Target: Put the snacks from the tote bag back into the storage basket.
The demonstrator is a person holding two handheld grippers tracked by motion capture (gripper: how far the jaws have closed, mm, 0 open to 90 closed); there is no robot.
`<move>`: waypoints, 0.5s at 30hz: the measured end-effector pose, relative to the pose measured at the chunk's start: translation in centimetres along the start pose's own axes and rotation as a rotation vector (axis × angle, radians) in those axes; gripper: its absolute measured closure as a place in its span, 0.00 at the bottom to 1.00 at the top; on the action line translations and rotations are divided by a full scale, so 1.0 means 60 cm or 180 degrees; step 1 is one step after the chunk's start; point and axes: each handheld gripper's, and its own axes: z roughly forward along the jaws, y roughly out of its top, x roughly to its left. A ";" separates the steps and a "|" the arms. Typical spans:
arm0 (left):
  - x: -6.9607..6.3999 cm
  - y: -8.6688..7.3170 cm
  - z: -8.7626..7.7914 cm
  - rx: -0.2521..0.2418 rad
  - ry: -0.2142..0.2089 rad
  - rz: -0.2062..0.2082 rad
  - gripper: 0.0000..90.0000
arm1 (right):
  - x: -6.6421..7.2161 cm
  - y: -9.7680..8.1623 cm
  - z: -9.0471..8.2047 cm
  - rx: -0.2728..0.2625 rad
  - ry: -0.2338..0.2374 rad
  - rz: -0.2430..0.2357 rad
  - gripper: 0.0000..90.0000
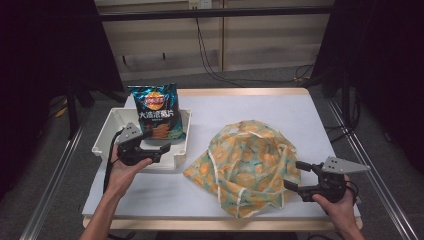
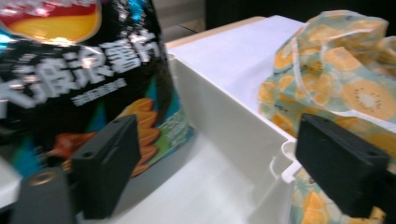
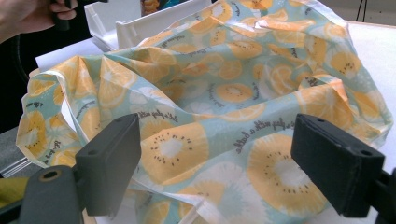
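A bag of chips (image 1: 156,111) leans upright in the white bin (image 1: 109,126), beside the left gripper (image 1: 161,152), jaws apart and empty. The right gripper (image 1: 295,175), also gaping, faces the fruit-print bag (image 1: 245,165); best to grip the packet low and squarely.

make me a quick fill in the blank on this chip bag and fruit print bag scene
1. The chip bag stands in the white ____.
2. The left gripper has its jaws ____, with nothing between them.
3. The fruit-print bag lies on the table with its mouth ____.
4. The right gripper is at the bag's ____ edge, seen from the high view.

Missing words: bin; open; open; right
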 end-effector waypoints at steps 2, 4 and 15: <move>-0.003 -0.005 -0.010 -0.0059 -0.0002 -0.0050 0.12 | 0.000 0.000 -0.001 0.0003 -0.0007 0.0010 0.18; -0.010 -0.011 -0.021 -0.0087 0.0018 -0.0023 0.09 | 0.001 -0.001 -0.002 -0.0001 -0.0026 0.0008 0.18; -0.023 -0.062 -0.073 -0.0067 0.0034 -0.0201 0.06 | 0.001 -0.009 -0.003 0.0028 -0.0053 0.0039 0.17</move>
